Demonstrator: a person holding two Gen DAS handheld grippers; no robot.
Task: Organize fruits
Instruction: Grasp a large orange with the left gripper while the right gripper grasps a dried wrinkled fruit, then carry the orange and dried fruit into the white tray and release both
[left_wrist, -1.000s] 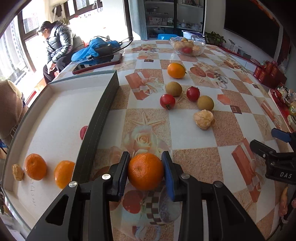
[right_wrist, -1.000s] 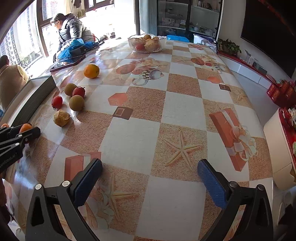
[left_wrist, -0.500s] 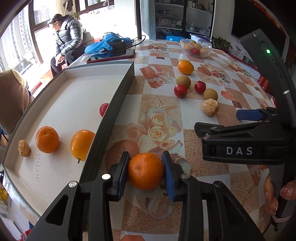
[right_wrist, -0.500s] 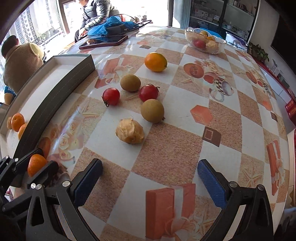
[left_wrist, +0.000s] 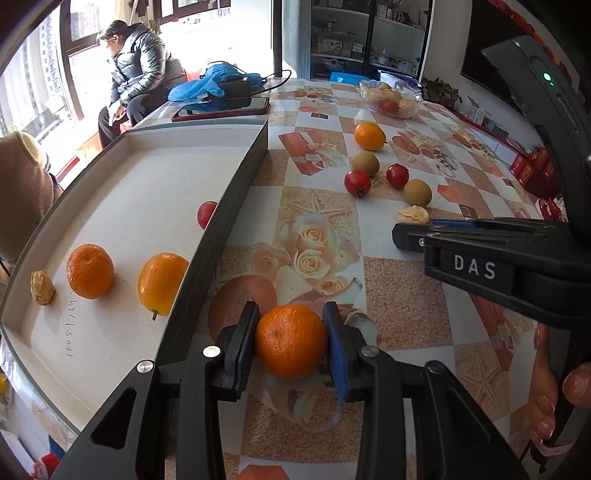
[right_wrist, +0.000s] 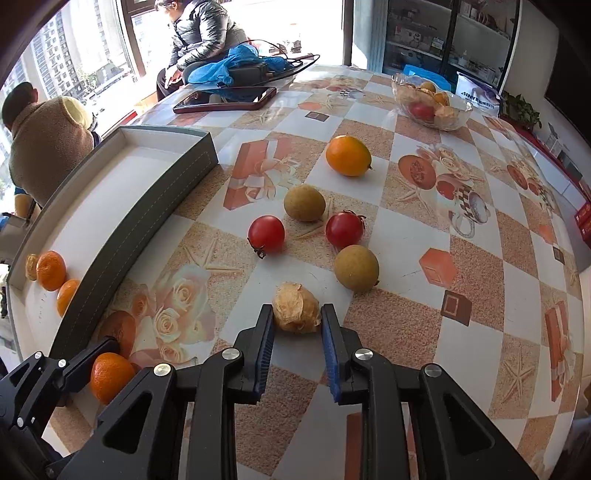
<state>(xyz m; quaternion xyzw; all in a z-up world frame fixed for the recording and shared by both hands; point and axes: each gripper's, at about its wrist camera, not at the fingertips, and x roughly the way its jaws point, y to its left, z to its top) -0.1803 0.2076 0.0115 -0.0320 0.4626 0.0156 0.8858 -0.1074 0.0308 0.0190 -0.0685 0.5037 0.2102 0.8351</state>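
Two grippers: both gripping fruit
Left gripper (left_wrist: 291, 341): pads clamped on the mandarin (left_wrist: 291, 340), just beside the tray (left_wrist: 221, 236)
Right gripper (right_wrist: 297, 326): jaws just closed onto the papery husk fruit (right_wrist: 296, 307) on the table (right_wrist: 406, 302)
Further out: two tomatoes, two brown fruits, an orange (right_wrist: 348, 155), loose on the table
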